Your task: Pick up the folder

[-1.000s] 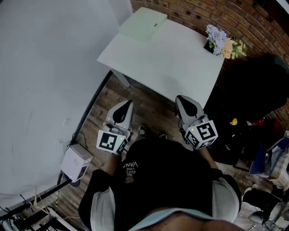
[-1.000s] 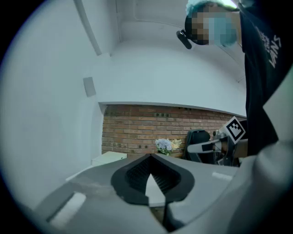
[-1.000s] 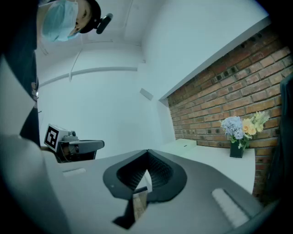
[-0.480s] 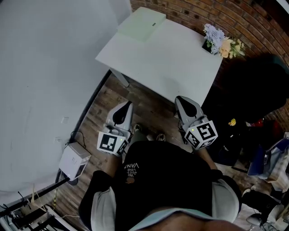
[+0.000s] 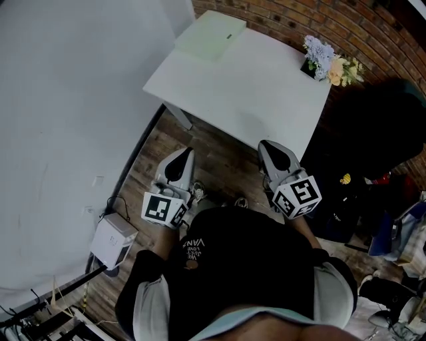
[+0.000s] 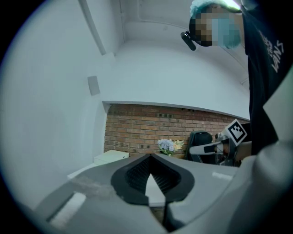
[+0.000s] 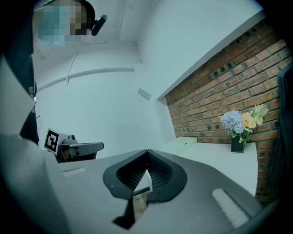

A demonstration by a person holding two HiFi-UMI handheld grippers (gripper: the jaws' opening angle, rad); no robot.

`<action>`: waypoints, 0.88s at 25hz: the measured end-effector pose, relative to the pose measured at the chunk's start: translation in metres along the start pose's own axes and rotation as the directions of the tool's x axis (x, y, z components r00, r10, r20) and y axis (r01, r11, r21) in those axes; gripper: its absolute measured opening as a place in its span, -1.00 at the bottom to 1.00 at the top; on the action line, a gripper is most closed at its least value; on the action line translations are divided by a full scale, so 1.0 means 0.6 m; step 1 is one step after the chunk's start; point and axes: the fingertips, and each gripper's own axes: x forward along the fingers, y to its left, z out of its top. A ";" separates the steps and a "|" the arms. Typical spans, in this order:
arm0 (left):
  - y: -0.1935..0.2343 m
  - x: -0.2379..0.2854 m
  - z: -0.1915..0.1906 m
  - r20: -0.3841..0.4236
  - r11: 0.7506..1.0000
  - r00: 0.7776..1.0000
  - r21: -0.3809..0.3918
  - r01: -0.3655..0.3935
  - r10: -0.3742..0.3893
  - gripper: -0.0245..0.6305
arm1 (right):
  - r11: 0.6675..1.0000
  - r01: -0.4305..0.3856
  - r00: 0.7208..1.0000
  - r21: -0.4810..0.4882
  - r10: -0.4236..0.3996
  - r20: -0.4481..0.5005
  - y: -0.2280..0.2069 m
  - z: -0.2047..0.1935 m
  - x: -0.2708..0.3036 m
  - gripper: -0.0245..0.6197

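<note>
Left tongs [image 5: 184, 154] and right tongs [image 5: 266, 146] closed, level, short of table [image 5: 246, 90].

Likely office, white table [image 5: 246, 86], brick wall [image 5: 286, 18]

- A white table [image 5: 253, 100] stands on a wooden floor [image 5: 143, 180], its far edge against a brick wall [image 5: 313, 20].
- A pale green folder [image 5: 212, 36] lies flat on the table's far left corner.
- A small bunch of flowers [image 5: 331, 61] sits at the table's far right corner, well apart from the folder.
- The left gripper [image 5: 188, 153] and the right gripper [image 5: 264, 145] are held side by side short of the table's near edge, both pointing toward it with jaws together and nothing in them.
- A person in a black shirt [image 5: 246, 266] fills the lower part of the view.
- A white box [image 5: 113, 241] rests on the floor by the white wall [image 5: 66, 100] at left.
</note>
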 end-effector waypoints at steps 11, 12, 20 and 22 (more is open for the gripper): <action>0.117 -0.018 0.007 0.010 1.000 1.000 -0.005 0.016 -0.016 -0.93 | 0.999 0.048 0.999 0.016 -0.047 -0.010 0.045 -0.004 0.094 -0.93; 0.129 -0.020 0.006 0.007 1.000 1.000 -0.010 0.020 -0.020 -0.93 | 0.999 0.051 0.999 0.015 -0.051 -0.007 0.050 -0.003 0.104 -0.93; 0.224 -0.029 0.009 0.005 0.999 0.999 -0.004 0.053 -0.053 -0.93 | 0.995 0.097 0.995 0.009 -0.097 0.009 0.090 -0.001 0.178 -0.93; 0.247 -0.032 0.010 0.002 0.998 0.998 -0.003 0.063 -0.063 -0.93 | 0.994 0.109 0.994 0.010 -0.109 0.012 0.102 -0.002 0.197 -0.93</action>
